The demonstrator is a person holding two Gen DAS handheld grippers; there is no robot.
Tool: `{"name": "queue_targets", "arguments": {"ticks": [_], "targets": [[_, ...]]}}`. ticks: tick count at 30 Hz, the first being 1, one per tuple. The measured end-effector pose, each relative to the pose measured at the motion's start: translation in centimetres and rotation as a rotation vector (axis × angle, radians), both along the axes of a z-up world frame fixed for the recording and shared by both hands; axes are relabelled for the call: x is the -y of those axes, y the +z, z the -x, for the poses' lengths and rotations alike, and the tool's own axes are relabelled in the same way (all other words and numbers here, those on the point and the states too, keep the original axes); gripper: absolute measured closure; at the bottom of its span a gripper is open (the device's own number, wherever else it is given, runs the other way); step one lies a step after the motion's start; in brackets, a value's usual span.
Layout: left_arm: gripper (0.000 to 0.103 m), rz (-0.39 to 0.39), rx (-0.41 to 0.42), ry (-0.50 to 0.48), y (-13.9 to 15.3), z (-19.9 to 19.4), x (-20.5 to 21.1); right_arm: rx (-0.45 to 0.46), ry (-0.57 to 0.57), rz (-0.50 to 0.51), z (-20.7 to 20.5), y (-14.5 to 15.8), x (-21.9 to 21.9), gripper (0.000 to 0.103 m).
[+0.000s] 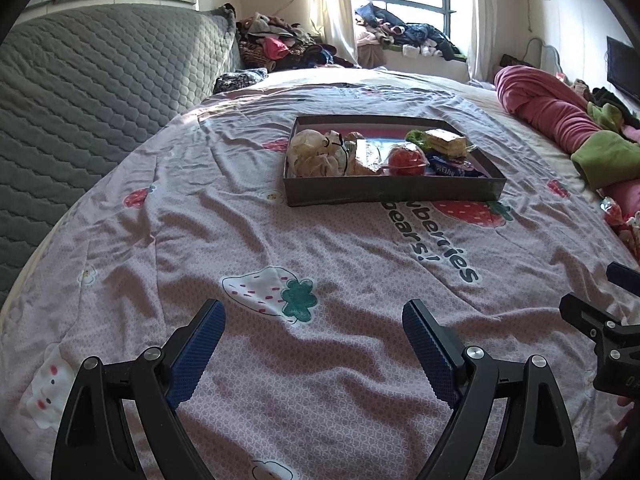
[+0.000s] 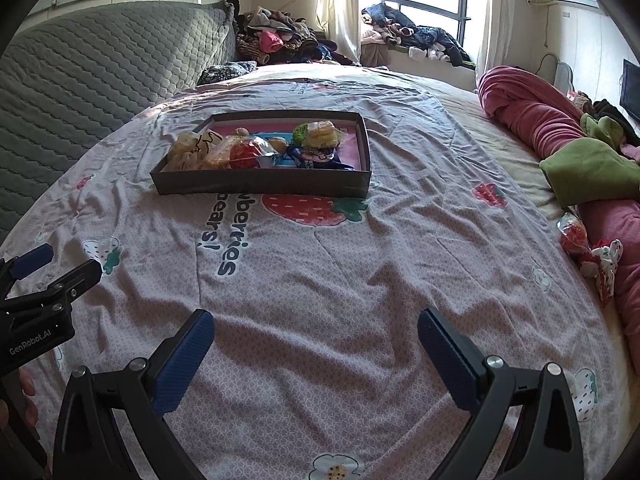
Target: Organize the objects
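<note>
A shallow dark box [image 1: 392, 194] [image 2: 260, 189] sits on the bed's strawberry-print cover, well ahead of both grippers. It holds several wrapped snacks: a red round one [image 1: 404, 160] [image 2: 246, 154], a cream bundle [image 1: 312, 154], a cake slice [image 1: 446, 143] and blue packets [image 2: 316, 159]. A loose red and white wrapped snack [image 2: 576, 236] lies at the bed's right side, by the pink blanket. My left gripper [image 1: 314, 344] is open and empty above the cover. My right gripper [image 2: 316, 352] is open and empty too, beside the left one.
A grey quilted headboard [image 1: 80, 92] runs along the left. A rolled pink blanket [image 2: 532, 120] and green cloth [image 2: 588, 172] lie on the right. Piles of clothes [image 1: 280, 44] sit at the far corner and on the window sill [image 2: 416, 40].
</note>
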State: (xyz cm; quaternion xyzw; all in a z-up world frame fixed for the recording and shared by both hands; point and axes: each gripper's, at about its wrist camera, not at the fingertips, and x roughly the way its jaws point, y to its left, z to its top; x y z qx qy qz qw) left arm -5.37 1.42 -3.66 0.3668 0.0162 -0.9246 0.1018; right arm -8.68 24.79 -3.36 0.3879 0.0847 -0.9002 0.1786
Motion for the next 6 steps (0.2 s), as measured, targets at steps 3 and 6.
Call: {"name": "queue_targets", "arguments": {"ticks": [3, 6], "targets": [[0.012, 0.002, -0.01, 0.001, 0.06, -0.06, 0.03, 0.002, -0.001, -0.003, 0.02, -0.17, 0.03, 0.0], [0.012, 0.006, 0.002, 0.006, -0.06, 0.02, 0.02, 0.006, 0.002, -0.007, 0.07, -0.33, 0.1, 0.001]]}}
